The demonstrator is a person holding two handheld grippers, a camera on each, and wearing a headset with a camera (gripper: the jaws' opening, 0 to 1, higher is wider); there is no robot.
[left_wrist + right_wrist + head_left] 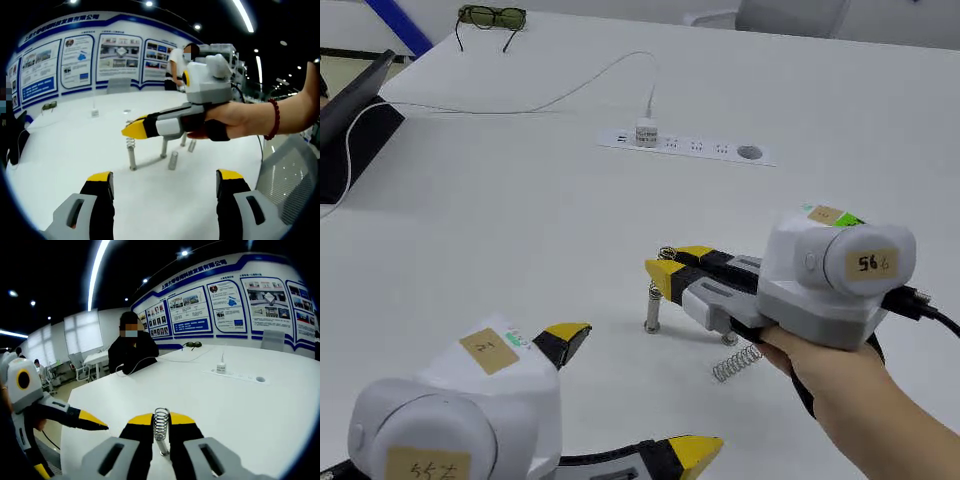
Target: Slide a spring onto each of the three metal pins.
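Spring [161, 424]: steel coil, upright, clamped between the closed jaws of the right gripper [678, 262], seated around the top of a pin [161, 447] that stands on the table [520, 230]. Second pin [652, 308]: bare, upright, just beside the first, below the jaw tips in the head view. Third pin [728, 338]: mostly hidden under the gripper body. Loose spring [737, 363]: lying on its side on the table, near the third pin and just in front of the hand [840, 385] that holds the right gripper. Left gripper [165, 177]: jaws wide apart, holding nothing, hovering above the table near the person, well apart from the pins and pointing toward them. Table: white, broad, matte. Power strip [720, 149]: white, flat on the table beyond the pins, with a charger [647, 132] plugged in; a thin cable [550, 100] runs from it to the left. Glasses [492, 16]: green-tinted, at the far edge. Dark object [350, 115]: at the left edge, kind unclear. Room: wall [260, 270] with a blue band and rows of posters [190, 305]; ceiling strip light [97, 270]; a person [131, 347] seated at the far end of the table.
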